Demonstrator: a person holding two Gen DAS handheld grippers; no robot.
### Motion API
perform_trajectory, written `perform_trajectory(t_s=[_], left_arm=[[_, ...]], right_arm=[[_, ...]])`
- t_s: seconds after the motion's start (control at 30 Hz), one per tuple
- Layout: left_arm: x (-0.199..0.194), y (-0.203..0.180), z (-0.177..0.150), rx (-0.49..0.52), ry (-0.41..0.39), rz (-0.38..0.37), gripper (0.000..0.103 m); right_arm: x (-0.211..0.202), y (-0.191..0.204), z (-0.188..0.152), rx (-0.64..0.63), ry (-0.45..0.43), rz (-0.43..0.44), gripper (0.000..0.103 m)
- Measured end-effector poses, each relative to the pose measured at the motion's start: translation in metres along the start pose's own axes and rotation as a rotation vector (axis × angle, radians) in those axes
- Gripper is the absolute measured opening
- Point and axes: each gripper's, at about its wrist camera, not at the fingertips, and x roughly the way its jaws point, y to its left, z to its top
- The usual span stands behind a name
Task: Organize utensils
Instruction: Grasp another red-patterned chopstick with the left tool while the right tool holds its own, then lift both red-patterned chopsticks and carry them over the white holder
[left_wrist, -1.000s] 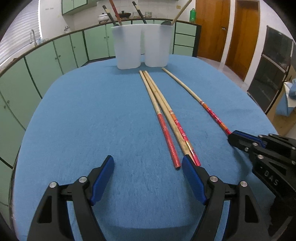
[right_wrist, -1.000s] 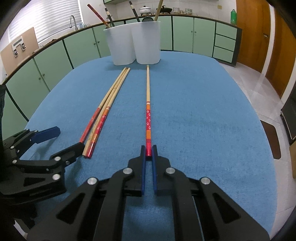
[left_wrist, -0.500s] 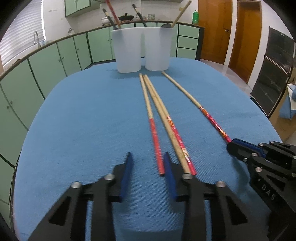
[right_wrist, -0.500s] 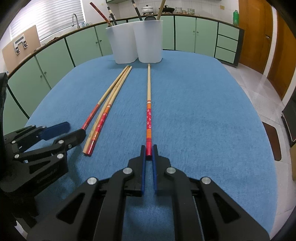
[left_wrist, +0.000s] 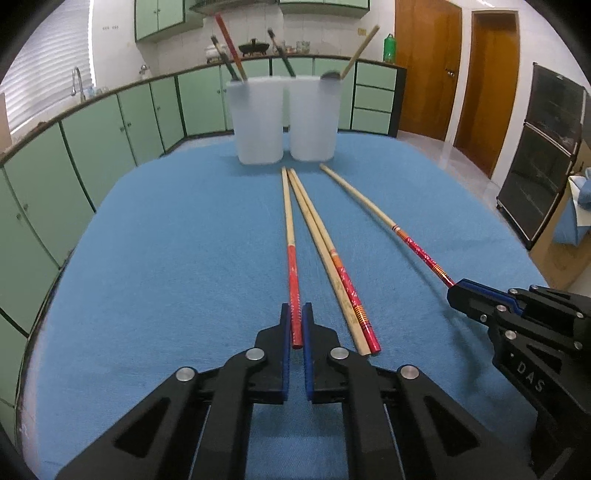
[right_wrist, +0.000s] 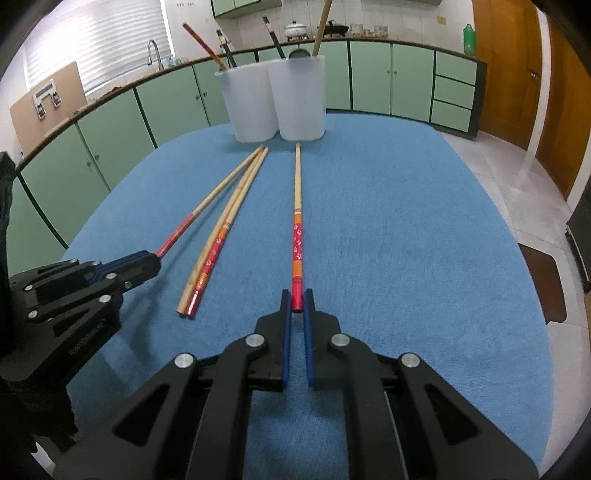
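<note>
Blue woven cloth covers the rounded worktop (left_wrist: 166, 258), where four long bamboo chopsticks lie pointing toward two frosted plastic tumblers (left_wrist: 258, 122) that hold more utensils. My left fingers (left_wrist: 288, 325) are clamped on the lacquered red end of the leftmost chopstick (left_wrist: 290, 236). My right fingers (right_wrist: 284, 314) pinch the flower-printed red end of the rightmost chopstick (right_wrist: 297, 206), with a plain-and-red pair (right_wrist: 221, 236) lying side by side between.

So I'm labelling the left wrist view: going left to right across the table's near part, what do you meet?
Left gripper shut on the red-ended chopstick → pair of chopsticks lying together → flower-patterned chopstick → right gripper gripping it.
</note>
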Motion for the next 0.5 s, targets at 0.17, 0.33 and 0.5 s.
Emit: perform_trajectory(t_s=[0.17, 0.33, 0.5], left_arm=[[-0.027, 0.005, 0.009, -0.002, -0.055, -0.002, 0.006], [-0.055, 0.012, 0.026, -0.011, -0.132, -0.009, 0.006], [-0.077, 0.018, 0.049, -0.01, -0.212, -0.019, 0.006]], right_arm=[[-0.023, -0.002, 0.009, 0.002, -0.048, 0.003, 0.005], [-0.048, -0.006, 0.026, -0.001, -0.107, 0.002, 0.005], [-0.072, -0.008, 0.048, -0.006, -0.159, 0.009, 0.005]])
